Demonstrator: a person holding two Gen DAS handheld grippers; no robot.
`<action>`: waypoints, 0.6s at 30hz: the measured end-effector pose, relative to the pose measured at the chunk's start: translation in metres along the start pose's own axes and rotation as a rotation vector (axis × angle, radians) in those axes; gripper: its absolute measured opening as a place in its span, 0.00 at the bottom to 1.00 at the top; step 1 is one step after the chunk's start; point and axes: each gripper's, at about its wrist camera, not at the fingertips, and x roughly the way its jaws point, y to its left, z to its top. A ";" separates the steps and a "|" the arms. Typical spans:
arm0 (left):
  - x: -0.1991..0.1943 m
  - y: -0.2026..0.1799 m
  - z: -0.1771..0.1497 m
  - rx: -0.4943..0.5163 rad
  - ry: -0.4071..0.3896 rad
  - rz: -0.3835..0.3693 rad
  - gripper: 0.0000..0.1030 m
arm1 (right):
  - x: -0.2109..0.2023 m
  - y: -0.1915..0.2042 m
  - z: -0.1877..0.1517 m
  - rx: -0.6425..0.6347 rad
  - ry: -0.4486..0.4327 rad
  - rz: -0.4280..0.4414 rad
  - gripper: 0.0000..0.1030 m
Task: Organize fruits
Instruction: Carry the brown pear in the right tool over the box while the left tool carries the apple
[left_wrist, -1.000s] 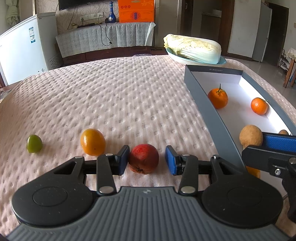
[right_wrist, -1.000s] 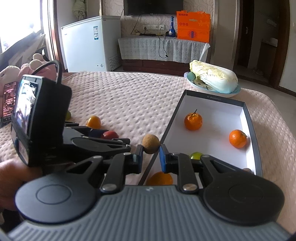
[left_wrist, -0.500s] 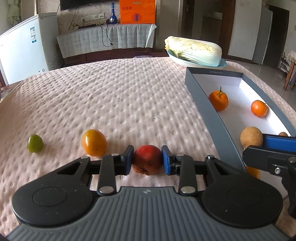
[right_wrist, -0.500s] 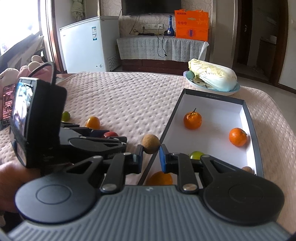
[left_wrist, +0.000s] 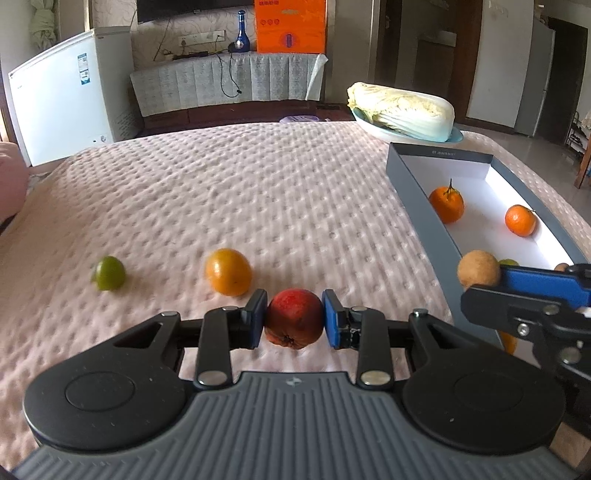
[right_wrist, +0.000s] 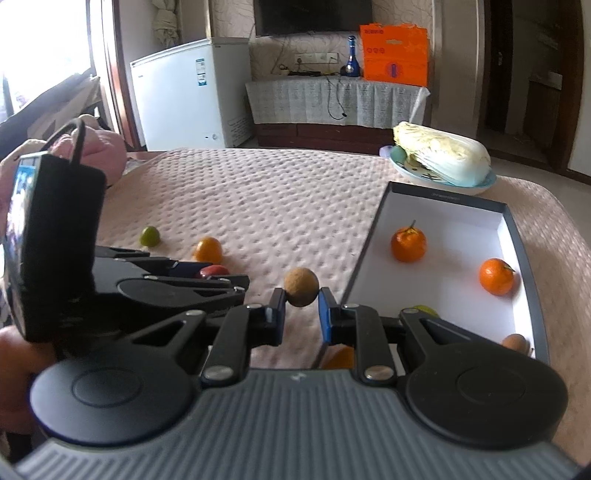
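— Two grippers, each pinching a fruit. The left gripper (left_wrist: 294, 319) has its blue pads pressed against both sides of a red fruit (left_wrist: 294, 317) over the pink quilted cover (left_wrist: 258, 192).

— And the right one?

— The right gripper (right_wrist: 301, 310) is clamped on a small round brown fruit (right_wrist: 301, 286), held just beside the left wall of the grey box (right_wrist: 517, 236).

— What lies in the box?

— On its white floor sit a stemmed orange (right_wrist: 408, 244) and, well apart to the right, a second orange (right_wrist: 496, 276). A green fruit and a brownish one show partly behind the gripper.

— Anything loose on the cover?

— An orange-yellow fruit (left_wrist: 228, 272) just left of the red one, and a small green fruit (left_wrist: 108, 273) farther left. Beyond the box, a cabbage (left_wrist: 400, 110) rests on a plate.
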 end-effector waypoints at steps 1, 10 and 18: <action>-0.003 0.001 0.000 0.001 -0.003 0.004 0.36 | 0.000 0.000 0.000 0.010 -0.002 0.007 0.21; -0.042 0.022 -0.003 -0.030 -0.041 0.048 0.36 | -0.006 -0.002 0.001 0.053 -0.027 0.037 0.21; -0.091 0.027 -0.012 -0.017 -0.073 0.067 0.36 | -0.012 0.000 0.000 0.050 -0.037 0.069 0.21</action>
